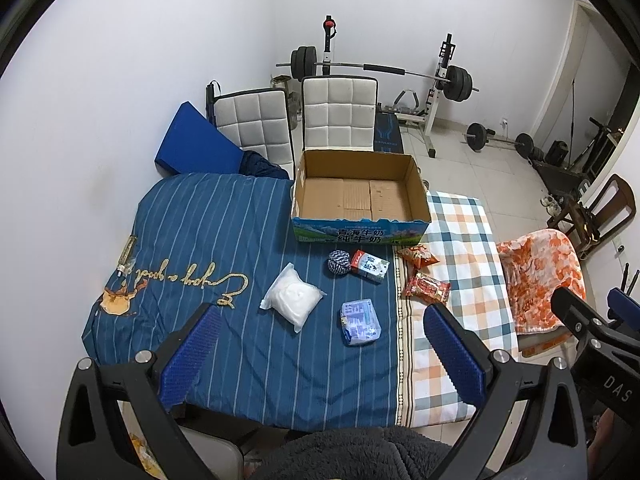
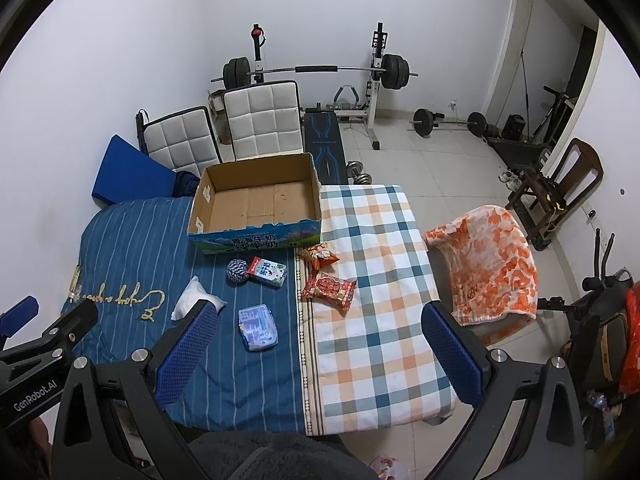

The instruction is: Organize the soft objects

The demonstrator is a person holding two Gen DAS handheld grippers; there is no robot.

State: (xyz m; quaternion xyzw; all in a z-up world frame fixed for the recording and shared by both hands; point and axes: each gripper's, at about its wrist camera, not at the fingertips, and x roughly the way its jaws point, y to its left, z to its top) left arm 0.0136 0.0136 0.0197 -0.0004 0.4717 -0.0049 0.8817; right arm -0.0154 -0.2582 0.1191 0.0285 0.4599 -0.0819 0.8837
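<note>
An open, empty cardboard box [image 1: 418, 196] [image 2: 200, 204] stands at the far end of a bed covered in blue striped and checked bedding. In front of it lie a blue-white yarn ball [image 1: 339, 262] [image 2: 237, 270], a small milk carton [image 1: 370, 266] [image 2: 268, 271], two red snack packets [image 1: 426, 287] [image 2: 329, 287], a white soft bag [image 1: 292, 297] [image 2: 192, 300] and a pale blue tissue pack [image 1: 360, 322] [image 2: 258, 327]. My left gripper [image 1: 320, 354] is open and empty, held above the bed's near end. My right gripper [image 2: 320, 352] is open and empty beside it.
Two white padded chairs [image 1: 340, 114] and a blue cushion [image 1: 196, 144] stand behind the box. An orange-white blanket [image 2: 492, 264] drapes a chair right of the bed. A barbell rack [image 2: 320, 70], dumbbells and a wooden chair [image 2: 560, 188] fill the tiled floor beyond.
</note>
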